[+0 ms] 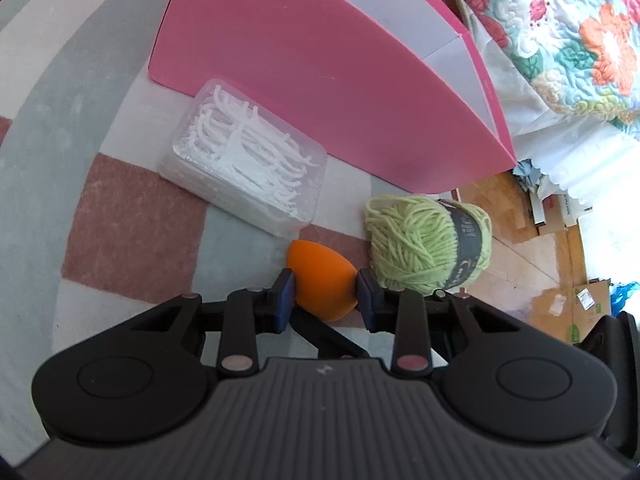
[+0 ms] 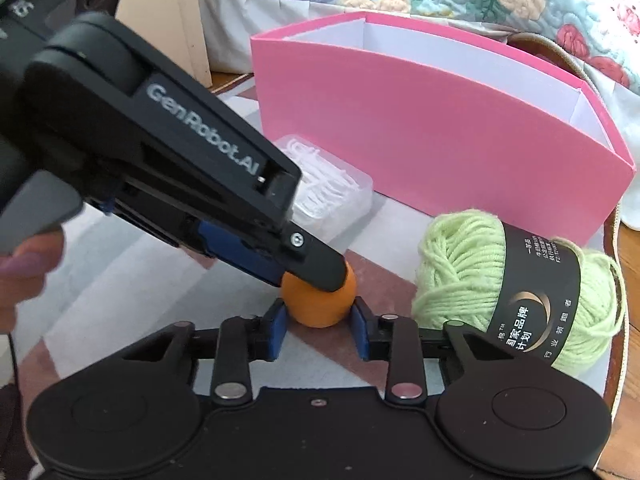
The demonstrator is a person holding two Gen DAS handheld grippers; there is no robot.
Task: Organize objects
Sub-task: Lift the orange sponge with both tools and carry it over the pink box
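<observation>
An orange egg-shaped sponge (image 1: pixel 320 280) sits just above the checked rug, and my left gripper (image 1: pixel 325 300) is shut on it, blue pads pressing its two sides. In the right wrist view the same sponge (image 2: pixel 320 308) also lies between the pads of my right gripper (image 2: pixel 320 320), which touch it left and right. My left gripper (image 2: pixel 312 280) reaches in there from the upper left and clamps the sponge's top. A ball of light green yarn (image 1: pixel 420 244) (image 2: pixel 460 272) with a black label lies just right of the sponge.
An open pink box (image 1: pixel 300 60) (image 2: pixel 440 140) with a white inside stands behind the objects. A clear case of white floss picks (image 1: pixel 244 160) (image 2: pixel 332 192) lies before it. A flowered quilt (image 1: pixel 580 40) hangs at the right, with cardboard (image 1: pixel 560 308) on the wooden floor. A person's hand (image 2: pixel 24 268) holds the left gripper.
</observation>
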